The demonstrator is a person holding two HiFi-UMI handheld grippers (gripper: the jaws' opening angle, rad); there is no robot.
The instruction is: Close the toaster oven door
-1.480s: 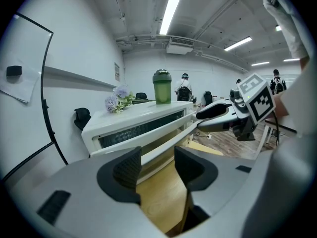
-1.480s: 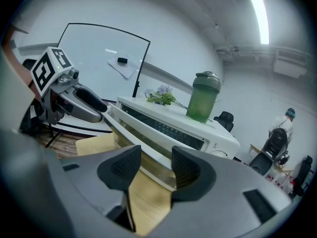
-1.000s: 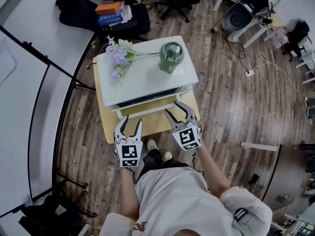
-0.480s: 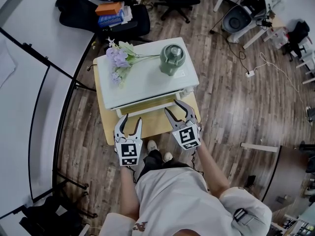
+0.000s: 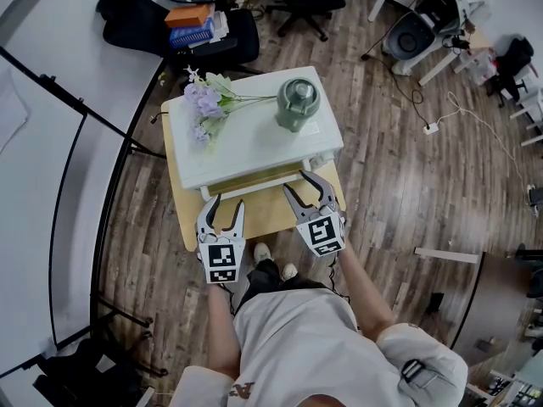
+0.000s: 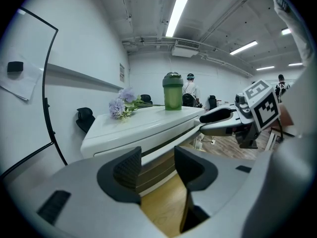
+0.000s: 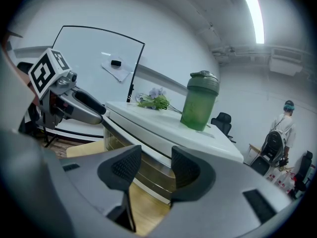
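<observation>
The left tongs (image 5: 226, 203) and the right tongs (image 5: 294, 183) sit side by side at the lower middle of the head view, both aimed up the frame at the toaster oven (image 5: 254, 142). In each gripper view we see the two dark pads standing a little apart, with a narrow gap and nothing pinched between them. Through each gap we see only the oven's front and the wooden tabletop (image 5: 263, 212). The white toaster oven stands on that small tabletop at the upper middle of the head view. Its door (image 5: 253, 185) shows as a pale strip along the near edge, just above the tongs. In the left gripper view the door (image 6: 163, 145) stands close to upright, with a thin dark line between it and the oven's top. The tips of the left tongs lie just short of the door near its left end. The tips of the right tongs reach the door's right end, though we cannot tell whether they touch it. On the oven's top a green bottle (image 5: 297, 102) stands upright toward the right, and a bunch of pale purple flowers (image 5: 204, 104) lies toward the left, its stems pointing at the bottle. The person's light shirt (image 5: 297, 337) fills the bottom of the frame, above a wood-plank floor (image 5: 399, 176).
</observation>
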